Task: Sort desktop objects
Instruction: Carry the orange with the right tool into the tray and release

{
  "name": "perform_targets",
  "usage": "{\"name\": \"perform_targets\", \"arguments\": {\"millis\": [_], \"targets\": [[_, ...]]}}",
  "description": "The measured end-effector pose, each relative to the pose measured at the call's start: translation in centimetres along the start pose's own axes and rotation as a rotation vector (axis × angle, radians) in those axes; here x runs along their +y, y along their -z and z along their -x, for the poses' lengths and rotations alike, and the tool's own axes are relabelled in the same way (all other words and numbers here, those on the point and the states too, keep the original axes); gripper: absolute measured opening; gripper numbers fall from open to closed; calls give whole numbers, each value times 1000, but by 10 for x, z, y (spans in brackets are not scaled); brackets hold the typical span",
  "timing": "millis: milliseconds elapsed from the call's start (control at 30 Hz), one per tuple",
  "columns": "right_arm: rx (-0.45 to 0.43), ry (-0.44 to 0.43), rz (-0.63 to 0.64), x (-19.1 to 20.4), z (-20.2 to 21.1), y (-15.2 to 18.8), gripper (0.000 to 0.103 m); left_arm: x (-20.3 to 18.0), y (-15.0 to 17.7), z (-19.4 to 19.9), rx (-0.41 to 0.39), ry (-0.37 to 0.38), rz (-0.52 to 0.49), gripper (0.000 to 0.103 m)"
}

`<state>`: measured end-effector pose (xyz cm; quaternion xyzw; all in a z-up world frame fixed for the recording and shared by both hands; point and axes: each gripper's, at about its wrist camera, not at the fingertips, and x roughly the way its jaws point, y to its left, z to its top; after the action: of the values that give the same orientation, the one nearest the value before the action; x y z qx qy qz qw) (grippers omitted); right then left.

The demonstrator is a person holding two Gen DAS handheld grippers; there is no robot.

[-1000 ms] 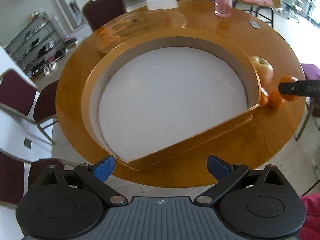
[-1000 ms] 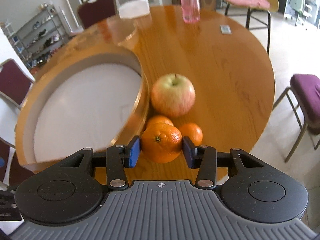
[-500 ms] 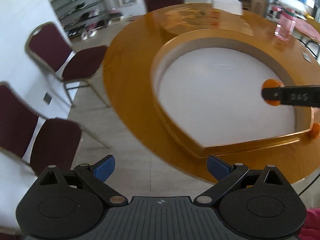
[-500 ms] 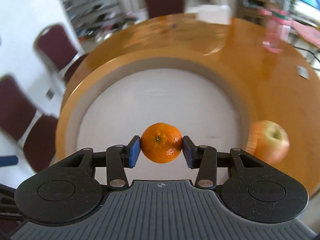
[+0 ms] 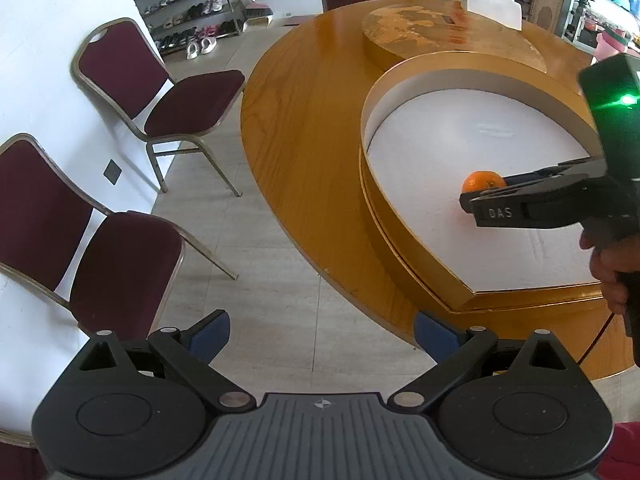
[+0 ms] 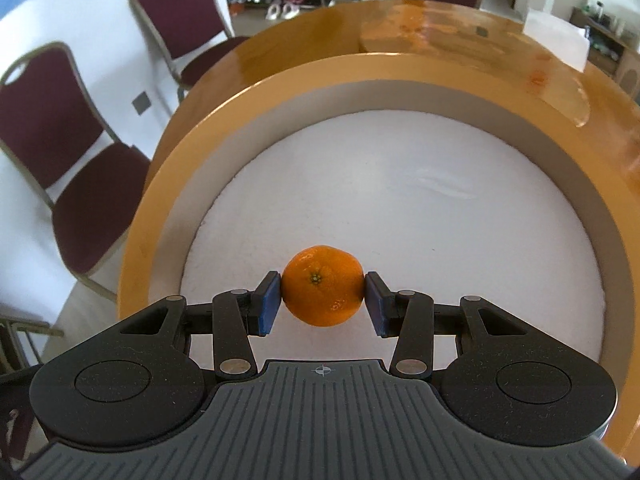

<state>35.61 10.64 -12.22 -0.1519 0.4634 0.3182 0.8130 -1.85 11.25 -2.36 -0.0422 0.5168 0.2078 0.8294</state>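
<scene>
My right gripper (image 6: 322,307), lettered "DAS" on its side in the left wrist view, clamps a mandarin (image 6: 322,285) between its blue pads (image 6: 267,304) over the white floor of the gold-rimmed tray (image 6: 168,184) on the round wooden table (image 5: 304,152). My left gripper (image 5: 322,334) hangs spread and empty past the table's edge, above tiled floor (image 5: 256,264) — two maroon chairs (image 5: 160,92) stand near the wall. Only the left wrist view shows my right hand (image 5: 612,264), a green light on the tool and a shoe rack (image 5: 188,4); only the right view shows the fruit's stem end.
</scene>
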Motion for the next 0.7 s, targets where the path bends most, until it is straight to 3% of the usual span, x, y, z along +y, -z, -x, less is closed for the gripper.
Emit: {"name": "perform_targets", "arguments": {"millis": [233, 333, 700], "targets": [[12, 5, 22, -1, -13, -6, 47, -2, -2, 2, 6, -11, -2, 100], [24, -8, 17, -2, -12, -8, 54, -5, -2, 4, 2, -13, -12, 100], [-21, -51, -34, -21, 38, 14, 64, -31, -8, 9, -28, 12, -85, 100]]}}
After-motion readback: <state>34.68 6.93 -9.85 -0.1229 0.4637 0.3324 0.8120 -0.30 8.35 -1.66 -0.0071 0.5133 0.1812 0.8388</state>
